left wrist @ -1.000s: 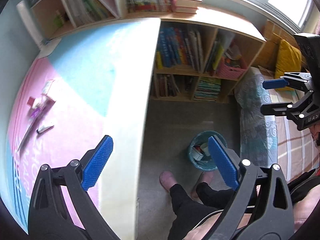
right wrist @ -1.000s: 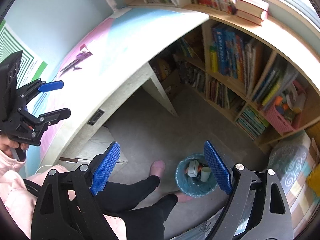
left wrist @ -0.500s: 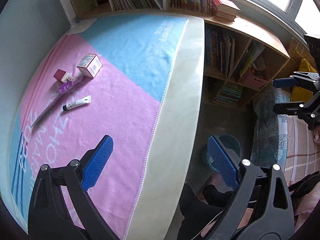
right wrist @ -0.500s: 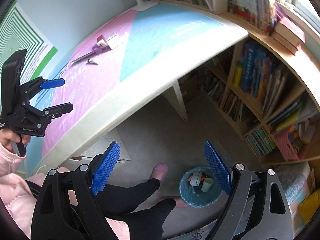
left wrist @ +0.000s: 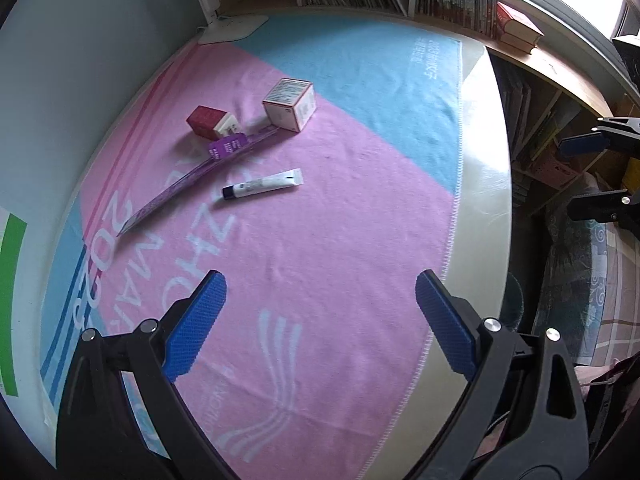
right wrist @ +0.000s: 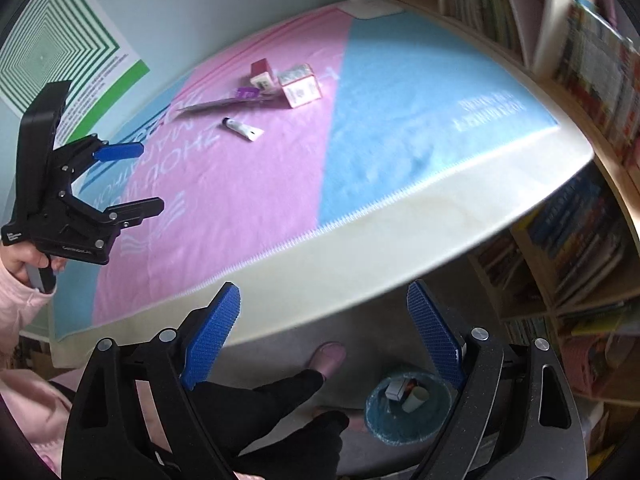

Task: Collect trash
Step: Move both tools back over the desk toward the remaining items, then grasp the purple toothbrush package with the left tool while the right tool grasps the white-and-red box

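The desk (left wrist: pixel 484 168) fills most of the left wrist view, spread with a pink and blue cloth (left wrist: pixel 320 240) that hangs close to its pale front edge. Under the desk, at about 5 o'clock in the right wrist view, a blue-lined trash bin (right wrist: pixel 404 420) stands on the floor beside the person's feet; it holds a few pieces already, so it is probably where the desk's litter is meant to go.

The trash lies grouped on the pink part of the cloth, toward 11 o'clock in the left wrist view. Largest is a pale cube-shaped box (left wrist: pixel 290 105). Touching its near corner, a long purple strip (left wrist: pixel 188 178) runs away toward 8 o'clock. A small red box (left wrist: pixel 212 122) lies just beside the cube, at the strip's upper end. Smallest is a white tube (left wrist: pixel 262 185) with a dark cap, lying apart on the near side of the strip.

The left gripper (left wrist: pixel 316 320) hovers over the near part of the cloth, its blue fingers (left wrist: pixel 196 324) spread wide and empty, aimed up the desk; the tube is the nearest piece, ahead of the gap at roughly 12 o'clock and well apart from the fingers. The right gripper (right wrist: pixel 324 336) hangs off the desk's front edge above the floor, its fingers likewise wide and holding nothing, with the bin just below its right finger.
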The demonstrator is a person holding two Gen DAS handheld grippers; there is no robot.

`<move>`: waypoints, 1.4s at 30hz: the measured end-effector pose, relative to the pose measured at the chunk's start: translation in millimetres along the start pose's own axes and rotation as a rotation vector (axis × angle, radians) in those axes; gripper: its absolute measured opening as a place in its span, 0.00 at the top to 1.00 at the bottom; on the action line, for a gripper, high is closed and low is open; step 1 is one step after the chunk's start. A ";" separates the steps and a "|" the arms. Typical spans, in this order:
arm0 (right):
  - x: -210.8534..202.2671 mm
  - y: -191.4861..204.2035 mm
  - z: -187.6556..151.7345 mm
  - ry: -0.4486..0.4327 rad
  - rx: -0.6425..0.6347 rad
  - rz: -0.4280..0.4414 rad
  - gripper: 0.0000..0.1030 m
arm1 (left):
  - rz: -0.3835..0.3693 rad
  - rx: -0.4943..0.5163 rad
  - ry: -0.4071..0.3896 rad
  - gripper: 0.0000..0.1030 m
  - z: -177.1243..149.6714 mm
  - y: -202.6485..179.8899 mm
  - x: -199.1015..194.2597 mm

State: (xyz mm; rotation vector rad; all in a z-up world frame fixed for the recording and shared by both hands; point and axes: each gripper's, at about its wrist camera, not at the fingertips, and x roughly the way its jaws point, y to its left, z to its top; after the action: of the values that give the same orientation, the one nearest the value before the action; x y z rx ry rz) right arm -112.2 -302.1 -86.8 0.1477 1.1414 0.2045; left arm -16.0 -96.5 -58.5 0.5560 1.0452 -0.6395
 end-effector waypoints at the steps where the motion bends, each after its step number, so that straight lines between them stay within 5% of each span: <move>1: 3.5 4.2 5.9 0.001 -0.008 0.001 0.17 | 0.006 0.001 0.001 0.09 0.6 7.7 1.3; 25: 84.1 45.8 139.9 0.019 -0.121 -0.027 0.17 | 0.064 0.101 0.018 0.09 51.8 108.0 61.5; 42: 130.7 33.7 191.0 0.039 -0.119 -0.064 0.17 | 0.043 0.113 0.080 0.10 68.9 141.4 111.6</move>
State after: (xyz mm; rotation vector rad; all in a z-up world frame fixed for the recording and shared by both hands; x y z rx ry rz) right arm 111.4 -240.9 -116.8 0.0023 1.1679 0.2186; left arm 166.2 -70.0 -116.2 0.7058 1.0741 -0.6459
